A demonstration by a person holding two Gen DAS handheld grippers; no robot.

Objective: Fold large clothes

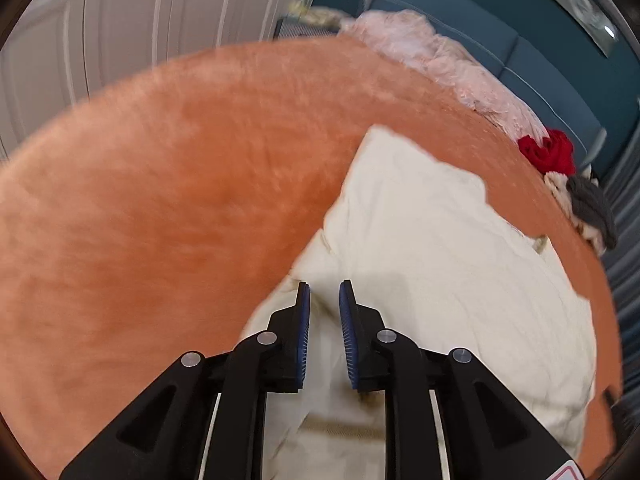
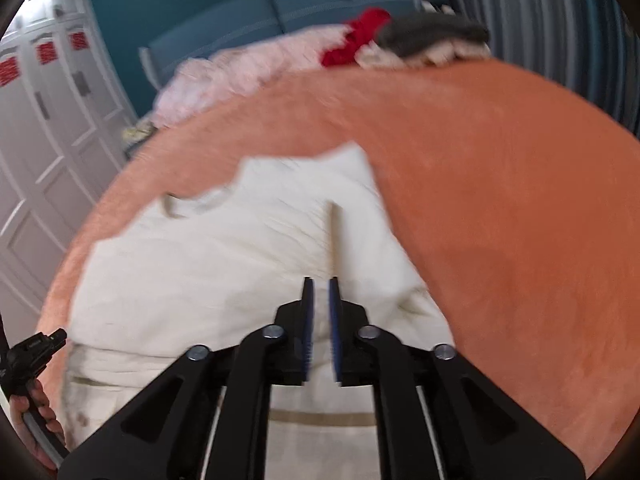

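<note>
Covering much cream garment (image 2: 224, 264), right gripper's (image 2: 321, 284) fingers stand parted.

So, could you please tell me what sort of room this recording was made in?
Most likely a bedroom: a bed under an orange blanket, a blue padded headboard, and white panelled wardrobe doors.

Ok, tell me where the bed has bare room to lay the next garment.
Free: the wide orange blanket between the cream garment and the white wardrobe side, and the stretch on the garment's other side. Crowded: the headboard end, lined with a pink cover, red cloth and grey clothes.
</note>
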